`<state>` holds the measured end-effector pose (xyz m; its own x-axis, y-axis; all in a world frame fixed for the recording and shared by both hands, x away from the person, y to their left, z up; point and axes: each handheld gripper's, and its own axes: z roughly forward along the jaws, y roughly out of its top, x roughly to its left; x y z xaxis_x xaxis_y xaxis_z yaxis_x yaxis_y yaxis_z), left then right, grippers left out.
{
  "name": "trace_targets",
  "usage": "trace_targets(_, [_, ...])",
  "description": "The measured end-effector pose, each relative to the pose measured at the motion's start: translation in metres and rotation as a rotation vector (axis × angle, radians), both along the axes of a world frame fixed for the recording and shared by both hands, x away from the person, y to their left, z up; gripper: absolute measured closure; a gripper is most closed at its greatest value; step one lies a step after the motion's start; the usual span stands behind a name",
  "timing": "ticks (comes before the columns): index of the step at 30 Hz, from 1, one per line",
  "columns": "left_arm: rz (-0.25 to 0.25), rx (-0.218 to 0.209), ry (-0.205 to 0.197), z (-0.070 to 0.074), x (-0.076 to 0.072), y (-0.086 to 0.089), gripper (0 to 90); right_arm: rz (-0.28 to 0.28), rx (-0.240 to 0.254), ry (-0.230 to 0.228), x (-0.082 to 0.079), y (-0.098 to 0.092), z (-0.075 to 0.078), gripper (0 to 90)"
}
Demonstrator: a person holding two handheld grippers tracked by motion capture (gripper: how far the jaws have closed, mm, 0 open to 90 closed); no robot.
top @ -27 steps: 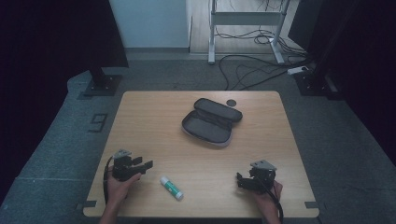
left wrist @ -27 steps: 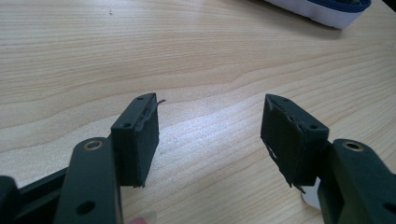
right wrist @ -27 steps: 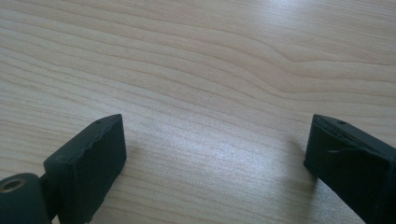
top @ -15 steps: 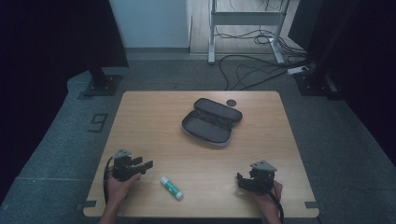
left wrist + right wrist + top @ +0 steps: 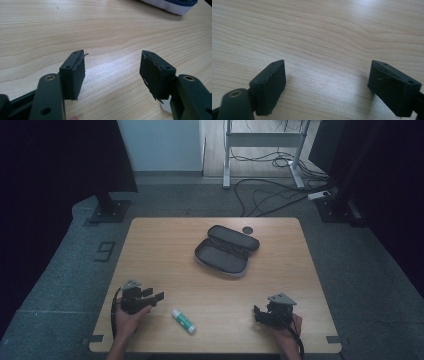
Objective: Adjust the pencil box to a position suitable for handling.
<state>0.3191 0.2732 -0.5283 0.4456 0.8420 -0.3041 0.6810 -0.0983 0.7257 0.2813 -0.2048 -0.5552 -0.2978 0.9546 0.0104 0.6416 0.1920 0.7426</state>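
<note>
Both the left gripper (image 5: pixel 159 296) and right gripper (image 5: pixel 256 312) gape wide, holding nothing. Bare table (image 5: pixel 280 255) lies ahead; a glue stick (image 5: pixel 183 321) lies between them, near the front edge.

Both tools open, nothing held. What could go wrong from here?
1. The glue stick lies on its side near the table's front edge; a nudge from the left tool may roll it off.
2. The open pencil case is shallow and light-looking; a drop-in by the right tool could shift it.
</note>
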Motion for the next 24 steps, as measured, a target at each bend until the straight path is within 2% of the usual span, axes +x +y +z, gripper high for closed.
trace_targets(10, [-0.003,-0.007,-0.006,0.0013,-0.0004,-0.0001,37.5,-0.003,0.003,-0.005,-0.0012,0.0005,0.0002,18.1])
trace_targets(11, [-0.002,-0.008,-0.007,0.0018,-0.0006,0.0,37.5,-0.002,0.003,-0.006,-0.0013,0.0005,0.0002,18.8])
trace_targets(12, [-0.002,-0.008,-0.009,0.0028,-0.0008,0.0003,37.5,-0.006,0.005,-0.013,-0.0028,0.0007,0.0004,23.8])
trace_targets(18, [-0.006,-0.008,-0.018,0.0055,0.0001,-0.0008,37.5,-0.015,0.006,-0.017,-0.0029,0.0007,0.0006,25.0])
trace_targets(24, [-0.01,-0.008,-0.027,0.0079,0.0002,-0.0023,37.5,-0.02,0.039,-0.012,-0.0003,-0.0017,0.0031,27.0])
